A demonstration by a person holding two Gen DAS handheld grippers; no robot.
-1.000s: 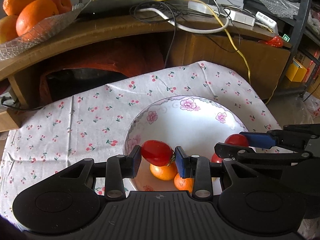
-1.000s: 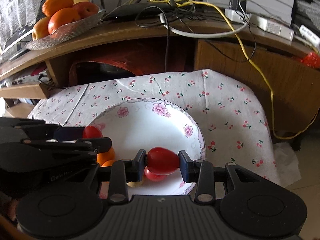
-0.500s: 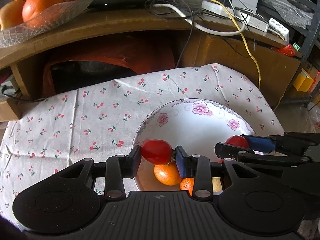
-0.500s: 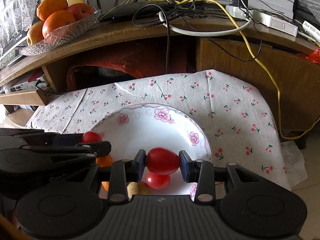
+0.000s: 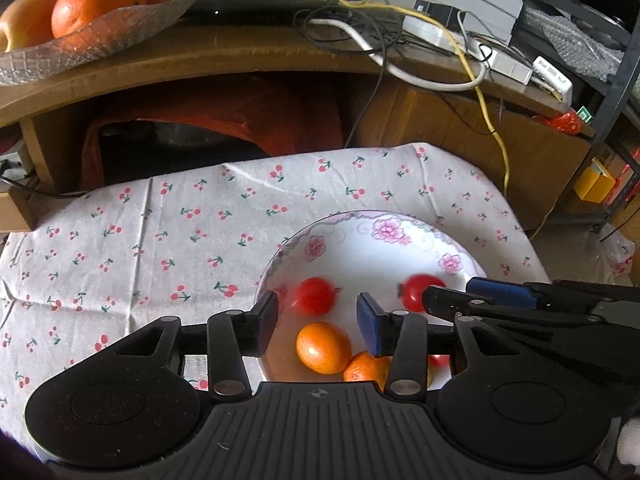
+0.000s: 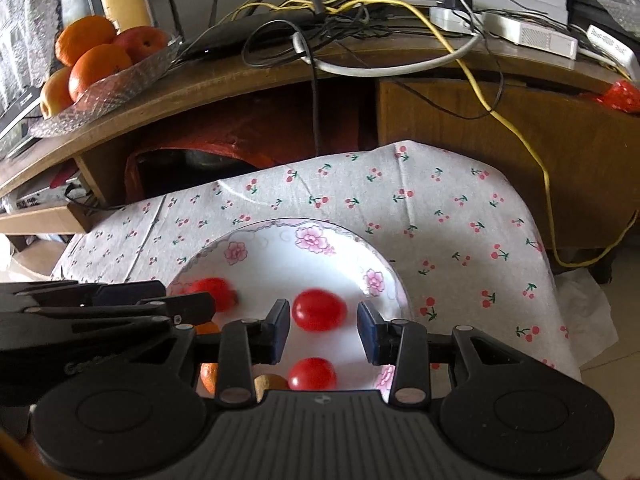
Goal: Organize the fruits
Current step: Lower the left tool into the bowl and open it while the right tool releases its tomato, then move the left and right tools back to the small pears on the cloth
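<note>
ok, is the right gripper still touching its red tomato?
Apart. In the right wrist view the right gripper stands open, and white plate shows on both sides of the red tomato between it and each pad.

A lived-in home corner

A cherry-print tablecloth covers a low table bearing a floral plate; behind, a wooden desk holds a glass fruit dish, a router and tangled cables.
</note>
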